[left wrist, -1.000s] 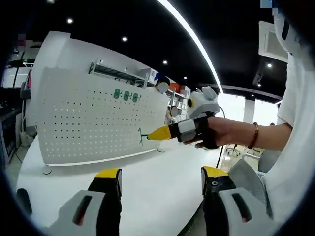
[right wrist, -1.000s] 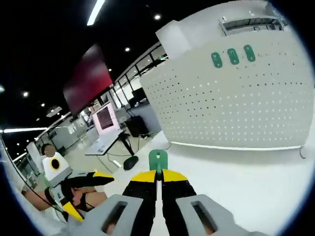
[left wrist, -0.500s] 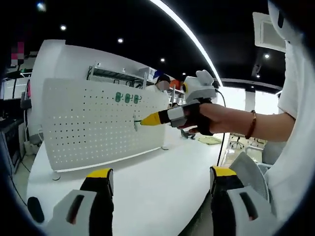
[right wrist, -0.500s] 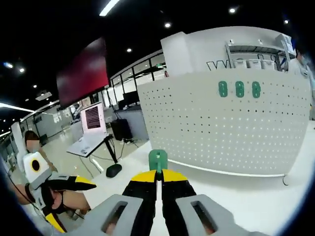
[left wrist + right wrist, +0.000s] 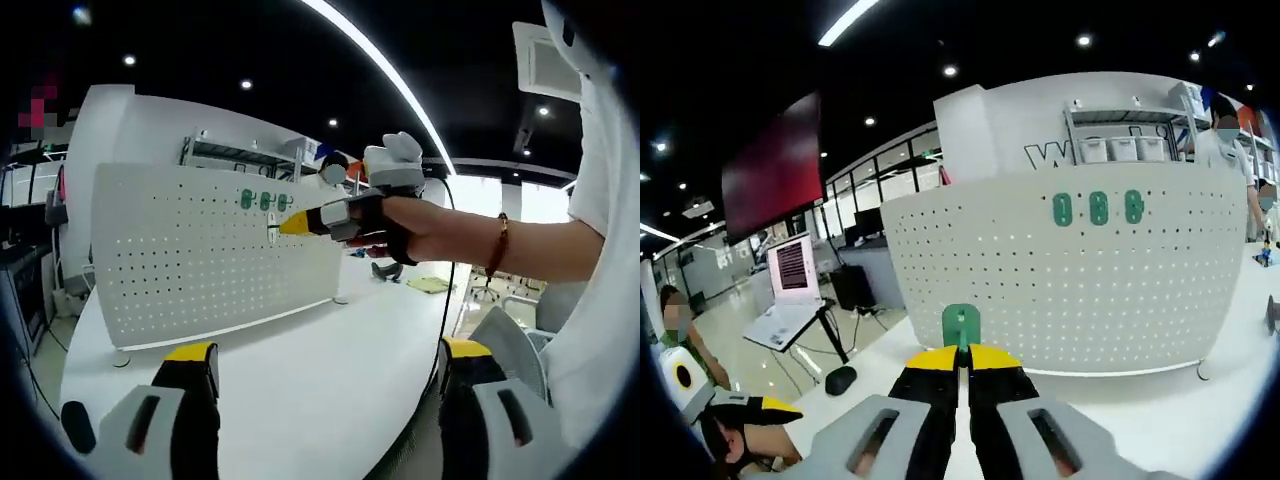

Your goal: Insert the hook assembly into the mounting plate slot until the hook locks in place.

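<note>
Green hook at the pegboard

The right gripper (image 5: pixel 960 362) pinches the green hook (image 5: pixel 961 325) before the white pegboard (image 5: pixel 1060 290), below three mounted hooks (image 5: pixel 1098 208). The left gripper (image 5: pixel 322 372) fingers spread wide over the desk (image 5: pixel 300 370).

White table (image 5: pixel 300 360), red wall screen (image 5: pixel 770 170), shelf bins (image 5: pixel 1120 148)

White pegboard (image 5: pixel 1070 290) patterned with a regular grid of small dark holes, bearing three green hooks (image 5: pixel 1098 208) toward 12 o'clock; white table (image 5: pixel 300 370) beneath. Right gripper (image 5: pixel 961 352): grey body, black jaws with yellow tips, a green hook (image 5: pixel 961 325) between them; left gripper (image 5: pixel 325 365): the same grey, black and yellow. At 10 o'clock in the right gripper view, a dark red screen (image 5: pixel 775 170) under a black ceiling.
</note>
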